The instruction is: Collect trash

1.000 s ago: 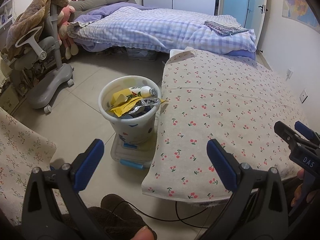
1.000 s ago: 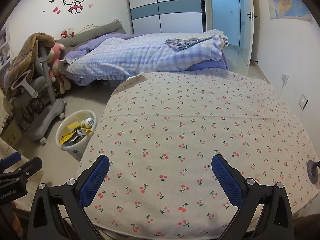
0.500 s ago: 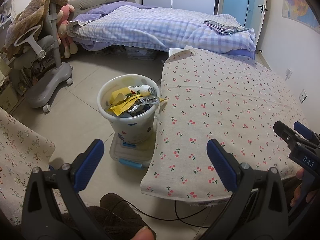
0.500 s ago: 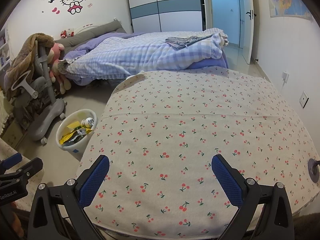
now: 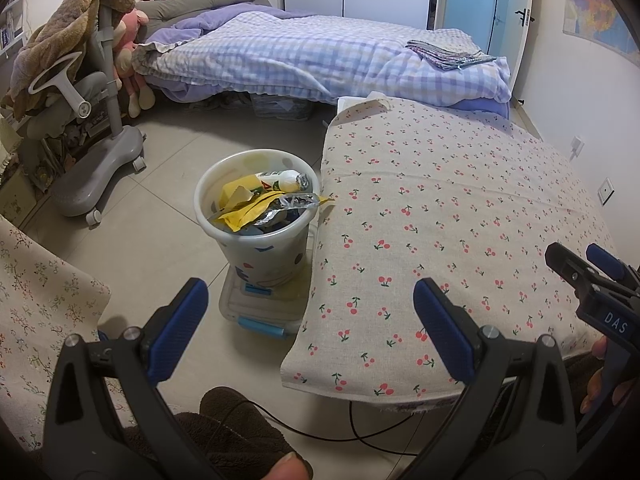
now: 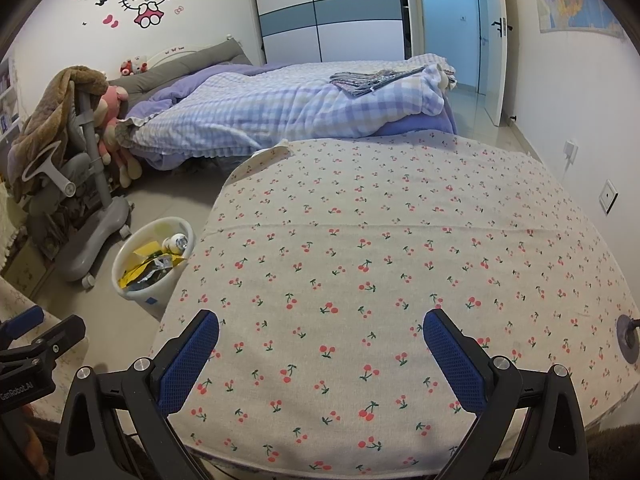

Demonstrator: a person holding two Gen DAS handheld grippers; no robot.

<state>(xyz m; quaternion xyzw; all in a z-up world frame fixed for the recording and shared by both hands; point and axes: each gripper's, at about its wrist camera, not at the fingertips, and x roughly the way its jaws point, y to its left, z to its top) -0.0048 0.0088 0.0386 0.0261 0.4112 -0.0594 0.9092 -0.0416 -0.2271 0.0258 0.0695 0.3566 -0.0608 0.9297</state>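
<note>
Both jaws stand wide and hold nothing. The task thing in sight is the bin (image 5: 256,216), a white bucket on the floor, standing on a flat clear box (image 5: 260,308), hard against the left edge of the counter (image 5: 460,208) with the cherry cloth. It is already loaded: yellow wrapper (image 5: 248,210), foil scrap, and a small bottle (image 5: 280,179) lying across the far rim, long axis running left to right. From the left gripper (image 5: 308,312) the bin lies ahead and slightly left, near, lower than the jaws. From the right gripper (image 6: 320,344) the bin (image 6: 154,264) lies well off to the far left, past the counter edge, so the left hand is clearly the nearer one. The right gripper hangs over the counter top (image 6: 400,240), which shows no loose trash in either view; only a dark round fitting (image 6: 628,338) at its right edge. No loose trash shows on the floor near the bin either. Judgement: collecting looks close to done, or the next piece lies out of view; any drop into the bin falls to the left side, moving forward and down. Risk: the wrapper overhangs the bin rim toward the counter and could snag or tip out. A cable (image 5: 360,436) runs across the floor under the near counter edge.
</note>
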